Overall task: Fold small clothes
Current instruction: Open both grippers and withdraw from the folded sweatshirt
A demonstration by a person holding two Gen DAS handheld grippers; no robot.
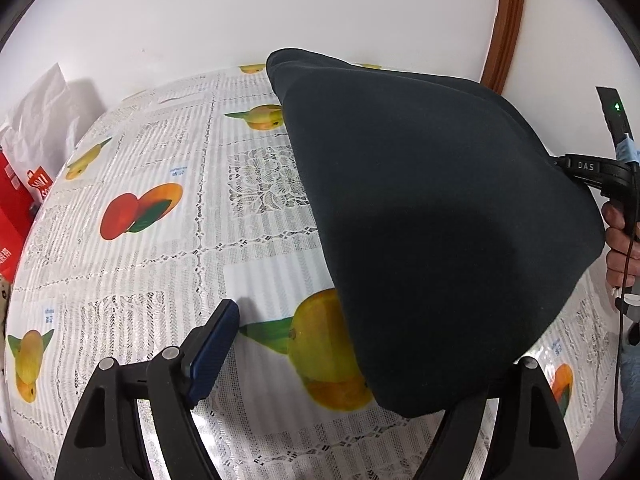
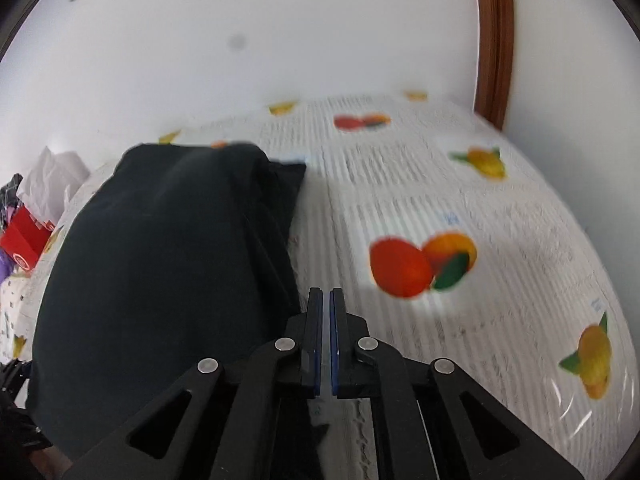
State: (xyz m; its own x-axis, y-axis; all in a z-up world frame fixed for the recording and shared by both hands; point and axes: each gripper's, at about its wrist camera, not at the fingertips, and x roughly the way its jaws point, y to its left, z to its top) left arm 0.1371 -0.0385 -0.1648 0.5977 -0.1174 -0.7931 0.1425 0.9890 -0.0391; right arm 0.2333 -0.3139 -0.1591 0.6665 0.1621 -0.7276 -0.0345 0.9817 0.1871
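Dark cloth (image 1: pixel 432 220) lies on the fruit-printed tabletop (image 1: pixel 168 272), draped over the right finger of the left tool (image 1: pixel 360 356), whose fingers stand wide apart. Only the left view shows the person's hand (image 1: pixel 620 248). In the right view the right tool (image 2: pixel 325 340) is nearly closed on nothing, just beside the cloth.
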